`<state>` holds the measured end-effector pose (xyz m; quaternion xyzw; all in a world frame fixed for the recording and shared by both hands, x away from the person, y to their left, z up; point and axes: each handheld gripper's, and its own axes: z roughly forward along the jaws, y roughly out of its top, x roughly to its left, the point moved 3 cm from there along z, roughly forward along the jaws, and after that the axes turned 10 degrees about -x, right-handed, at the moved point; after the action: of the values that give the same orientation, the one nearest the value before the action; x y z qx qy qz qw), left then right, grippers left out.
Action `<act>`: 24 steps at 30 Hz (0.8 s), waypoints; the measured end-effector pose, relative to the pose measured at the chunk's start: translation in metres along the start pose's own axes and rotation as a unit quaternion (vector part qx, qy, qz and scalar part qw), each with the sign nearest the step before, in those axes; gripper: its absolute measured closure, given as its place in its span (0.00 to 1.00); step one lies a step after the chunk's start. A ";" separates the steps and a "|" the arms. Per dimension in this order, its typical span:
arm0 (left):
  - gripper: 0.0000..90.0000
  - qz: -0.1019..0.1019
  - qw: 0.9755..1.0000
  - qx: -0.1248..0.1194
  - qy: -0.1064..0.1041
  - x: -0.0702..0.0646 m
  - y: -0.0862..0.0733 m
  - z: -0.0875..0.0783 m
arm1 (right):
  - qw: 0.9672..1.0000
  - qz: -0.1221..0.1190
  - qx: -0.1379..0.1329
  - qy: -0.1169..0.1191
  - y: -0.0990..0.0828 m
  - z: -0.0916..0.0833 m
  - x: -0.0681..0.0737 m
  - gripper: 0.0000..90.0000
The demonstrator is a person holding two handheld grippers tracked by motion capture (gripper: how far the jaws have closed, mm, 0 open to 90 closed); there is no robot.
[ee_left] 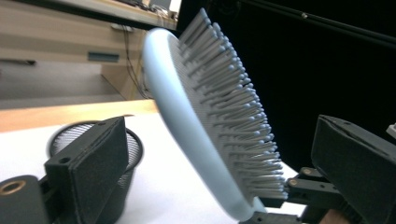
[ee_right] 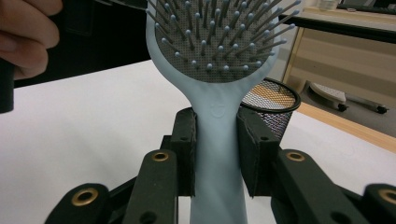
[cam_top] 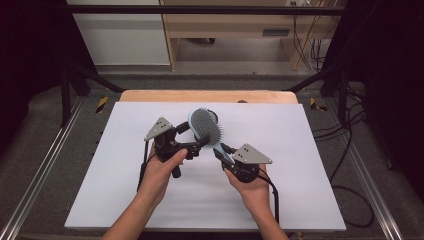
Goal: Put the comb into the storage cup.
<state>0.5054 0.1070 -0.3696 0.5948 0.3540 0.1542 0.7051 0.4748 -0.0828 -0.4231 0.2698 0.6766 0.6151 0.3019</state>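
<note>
Right gripper (ee_right: 217,154) clamped on hairbrush (ee_right: 217,121) handle, steadying it upright; left gripper (ee_left: 219,163) spread around bristle head, above mesh cup (ee_right: 271,105).

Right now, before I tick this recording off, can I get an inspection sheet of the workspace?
Surface: white sheet on a wooden table.
Job's things: light blue hairbrush, held raised by its handle; black mesh cup behind it.
Clutter: nothing seen.
Grippers: right hand-held gripper shut on the hairbrush handle; left hand-held gripper open, jaws either side of the brush head.
Cables: one trailing from each gripper; more on the floor at right.
Surroundings: wooden furniture, dark frame.
</note>
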 end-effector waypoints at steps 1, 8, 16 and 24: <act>0.05 0.000 1.000 0.001 0.000 0.000 -0.001 0.001 | 1.000 0.000 0.000 0.001 0.000 0.000 0.000 0.77; 0.11 -0.010 1.000 0.003 0.001 -0.001 -0.004 0.006 | 1.000 0.003 -0.002 0.005 -0.001 0.001 0.003 0.77; 0.20 -0.047 0.999 -0.004 -0.004 0.001 -0.004 0.009 | 1.000 0.000 -0.005 0.006 -0.001 0.002 0.006 0.77; 0.24 -0.048 0.999 -0.005 0.006 0.000 -0.005 0.010 | 1.000 0.000 -0.005 0.008 -0.001 0.003 0.007 0.77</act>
<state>0.5115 0.0989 -0.3737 0.5728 0.3859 0.1254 0.7122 0.4720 -0.0757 -0.4247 0.2631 0.6758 0.6206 0.2982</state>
